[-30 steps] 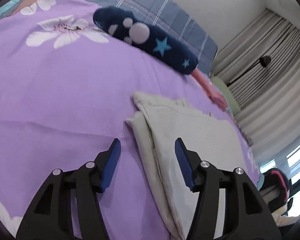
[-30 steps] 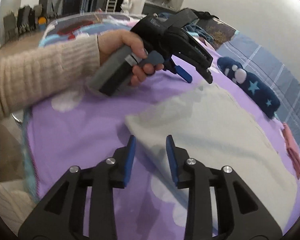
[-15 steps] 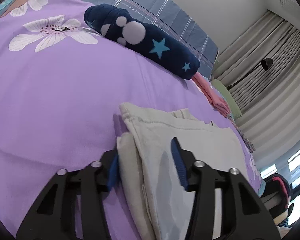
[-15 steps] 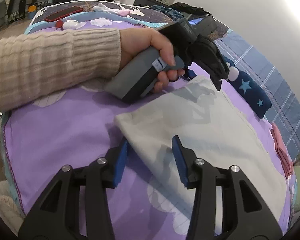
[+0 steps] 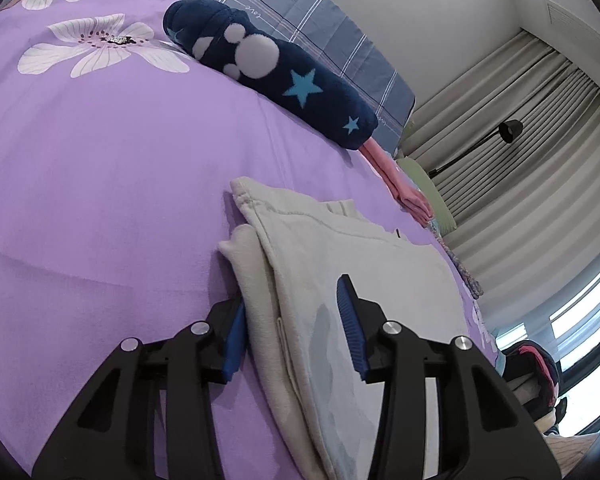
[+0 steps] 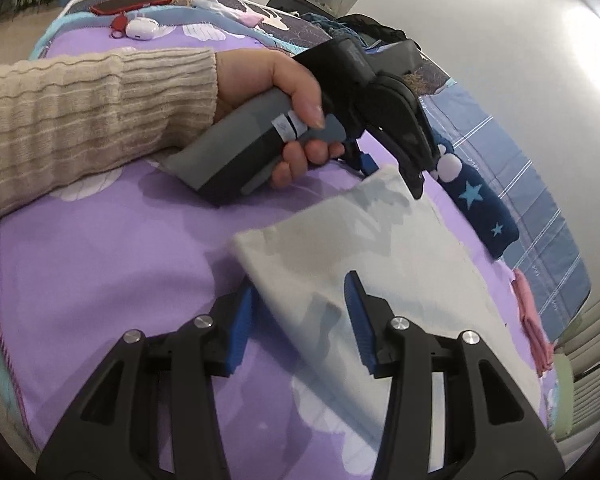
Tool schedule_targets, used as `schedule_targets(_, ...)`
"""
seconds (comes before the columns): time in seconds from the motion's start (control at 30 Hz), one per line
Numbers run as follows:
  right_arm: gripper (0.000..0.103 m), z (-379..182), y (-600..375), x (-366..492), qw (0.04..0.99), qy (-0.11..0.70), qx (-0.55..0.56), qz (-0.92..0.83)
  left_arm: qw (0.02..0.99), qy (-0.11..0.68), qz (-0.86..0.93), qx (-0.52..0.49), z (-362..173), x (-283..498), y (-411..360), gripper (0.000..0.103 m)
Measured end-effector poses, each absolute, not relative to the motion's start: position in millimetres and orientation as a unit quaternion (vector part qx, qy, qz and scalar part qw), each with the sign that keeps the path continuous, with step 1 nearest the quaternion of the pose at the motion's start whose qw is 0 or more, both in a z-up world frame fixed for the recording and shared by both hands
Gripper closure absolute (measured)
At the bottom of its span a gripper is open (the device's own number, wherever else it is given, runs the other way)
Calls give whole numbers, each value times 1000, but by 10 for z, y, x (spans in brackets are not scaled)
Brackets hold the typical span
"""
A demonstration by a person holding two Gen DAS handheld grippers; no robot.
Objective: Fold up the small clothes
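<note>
A cream garment (image 5: 340,264) lies folded flat on the purple floral bedspread (image 5: 100,168). My left gripper (image 5: 290,326) is open and straddles the garment's near left edge, one finger beside the cloth, the other over it. In the right wrist view the garment (image 6: 400,248) stretches away, and my right gripper (image 6: 300,312) is open around its near corner. The left gripper (image 6: 392,168), held by a hand in a beige sleeve, sits at the garment's far corner.
A navy plush pillow (image 5: 276,76) with stars and a paw print lies beyond the garment. A pink cloth (image 5: 404,188) and a plaid blue pillow (image 5: 312,20) lie behind it. A red phone (image 6: 132,2) and a white case (image 6: 142,29) sit at the far bed edge.
Both grippers have moved forward onto the garment's edge, so their open fingers now straddle the cloth. The right gripper's fingers have spread wider.
</note>
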State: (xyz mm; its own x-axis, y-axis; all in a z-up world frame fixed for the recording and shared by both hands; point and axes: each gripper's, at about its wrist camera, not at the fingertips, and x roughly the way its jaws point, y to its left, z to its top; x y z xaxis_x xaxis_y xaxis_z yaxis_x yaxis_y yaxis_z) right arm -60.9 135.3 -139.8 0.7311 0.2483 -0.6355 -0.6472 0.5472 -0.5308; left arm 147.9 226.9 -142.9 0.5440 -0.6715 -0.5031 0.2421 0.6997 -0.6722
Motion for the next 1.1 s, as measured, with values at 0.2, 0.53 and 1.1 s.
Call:
schedule_targets(0.2, 58, -1434, 1543, -556, 846, 239, -410, 243, 830, 395, -290, -266, -1428, 1480, 2247, 52)
schedule_targets(0.53, 58, -1394, 1410, -477, 851, 270, -365, 263, 827, 413, -295, -240, -1396, 1598, 2083, 45)
schedule_targets(1.1, 99, -792, 704, -310, 895, 268, -185, 303, 862, 427, -237, -134, -670, 1844, 1457, 96)
